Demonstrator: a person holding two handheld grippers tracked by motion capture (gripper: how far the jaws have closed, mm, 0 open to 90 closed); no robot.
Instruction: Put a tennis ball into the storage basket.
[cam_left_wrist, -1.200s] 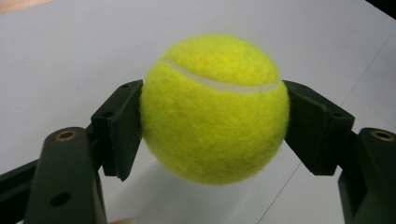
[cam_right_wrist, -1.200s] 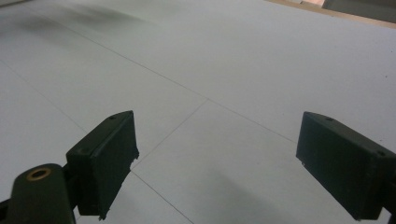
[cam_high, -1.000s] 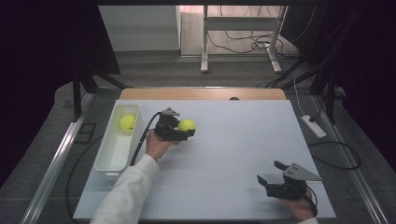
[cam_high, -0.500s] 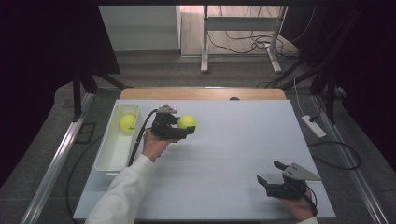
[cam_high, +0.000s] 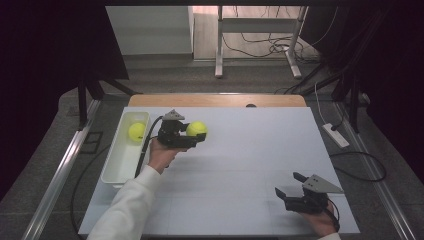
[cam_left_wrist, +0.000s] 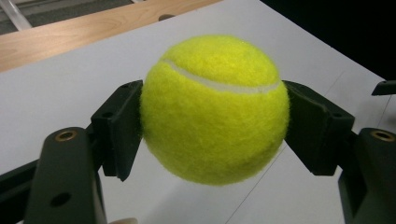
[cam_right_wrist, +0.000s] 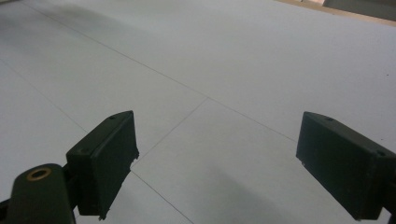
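A yellow tennis ball (cam_left_wrist: 214, 109) sits clamped between the two black jaws of the left gripper (cam_high: 192, 136), the pads pressing into its felt on either side so that it hangs clear of the white table (cam_high: 250, 150). In the left gripper view the ball's pale seam curves across its upper face, and the tabletop shows beneath it with a gap between. From the high view the held ball (cam_high: 197, 129) is above the left part of the table, just to the right of a long white tray (cam_high: 114, 170) that lies along the table's left edge. A second tennis ball (cam_high: 136, 131) rests inside that tray, near its far end. The person's left hand (cam_high: 161, 154) grips the tool from below, a white sleeve (cam_high: 127, 205) running back toward the bottom of the view, and a black cable trails from the gripper over the tray's rim

The right gripper (cam_high: 287, 187) is well apart, near the table's front right corner, low over the surface. Its jaws stand wide apart with nothing between them, only bare white tabletop crossed by thin lines ahead
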